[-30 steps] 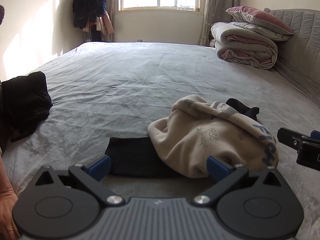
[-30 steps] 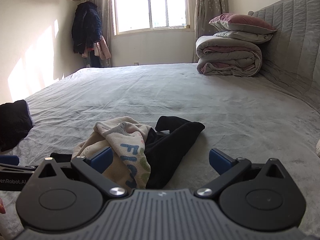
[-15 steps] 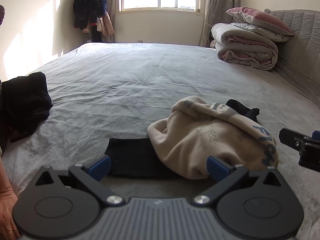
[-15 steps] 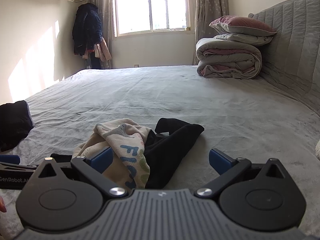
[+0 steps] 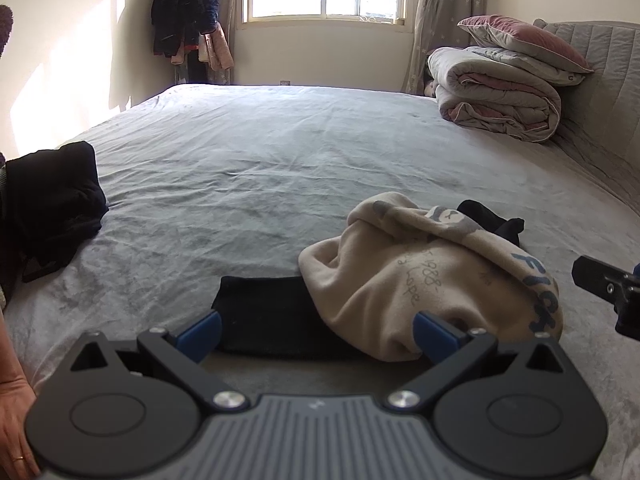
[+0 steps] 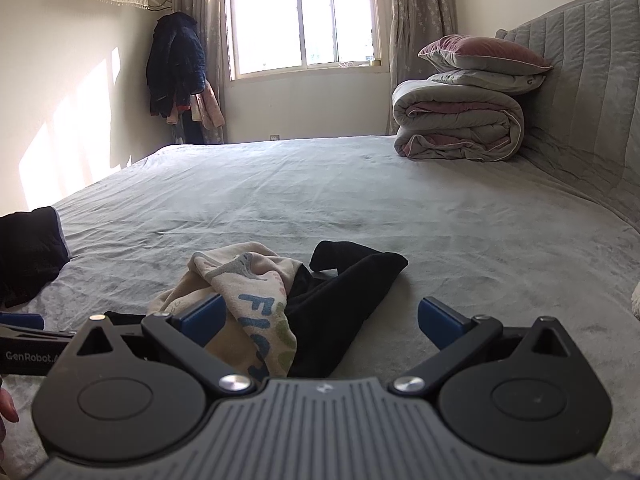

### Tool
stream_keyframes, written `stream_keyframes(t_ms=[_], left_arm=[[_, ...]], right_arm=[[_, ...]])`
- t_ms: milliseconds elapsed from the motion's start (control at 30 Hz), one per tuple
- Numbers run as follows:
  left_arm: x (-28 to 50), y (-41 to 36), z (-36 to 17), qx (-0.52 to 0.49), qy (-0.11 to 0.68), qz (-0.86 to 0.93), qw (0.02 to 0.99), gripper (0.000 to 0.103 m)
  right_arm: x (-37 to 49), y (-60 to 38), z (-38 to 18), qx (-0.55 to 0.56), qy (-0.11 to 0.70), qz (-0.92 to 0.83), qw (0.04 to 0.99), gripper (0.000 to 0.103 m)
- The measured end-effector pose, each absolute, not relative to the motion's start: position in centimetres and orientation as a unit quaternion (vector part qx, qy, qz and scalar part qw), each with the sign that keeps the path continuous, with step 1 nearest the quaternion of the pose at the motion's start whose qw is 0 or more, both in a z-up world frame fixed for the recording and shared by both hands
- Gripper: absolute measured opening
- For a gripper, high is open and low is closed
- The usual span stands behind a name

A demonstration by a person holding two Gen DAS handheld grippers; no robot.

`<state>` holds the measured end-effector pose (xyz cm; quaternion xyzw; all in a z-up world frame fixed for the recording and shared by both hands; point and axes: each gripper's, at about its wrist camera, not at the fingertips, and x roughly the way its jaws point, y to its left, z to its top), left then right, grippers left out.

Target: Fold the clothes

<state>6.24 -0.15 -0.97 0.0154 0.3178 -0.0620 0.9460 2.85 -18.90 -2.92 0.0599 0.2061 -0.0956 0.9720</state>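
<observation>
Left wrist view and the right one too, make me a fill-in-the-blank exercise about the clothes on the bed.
1. The cream sweatshirt lies partly over a ____ garment.
2. Both grippers, left gripper and right gripper, have their jaws ____.
3. The pink pillow rests on top of a folded ____.
4. The dark coat hangs beside the ____.

Missing words: black; open; quilt; window

- My left tongs (image 5: 316,330) and right tongs (image 6: 322,318): black arms, blue pads.
- Crumpled cream sweatshirt (image 5: 420,284) with blue lettering and grey patches.
- Black garment (image 6: 340,300) lying beside it.
- Plain grey bedsheet (image 5: 280,160).
- Folded grey-and-pink quilt (image 6: 456,126) under a dusty-pink pillow (image 6: 480,52).
</observation>
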Motion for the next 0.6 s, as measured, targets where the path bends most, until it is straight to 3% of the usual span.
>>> stream_keyframes(t_ms=[600], left_arm=[[5.8,2.3,-1.5,-0.042,0.27,-0.037,0.961,0.102]], right_arm=[[2.2,-23.0,-2.6,0.118,0.17,-0.035,0.978,0.103]])
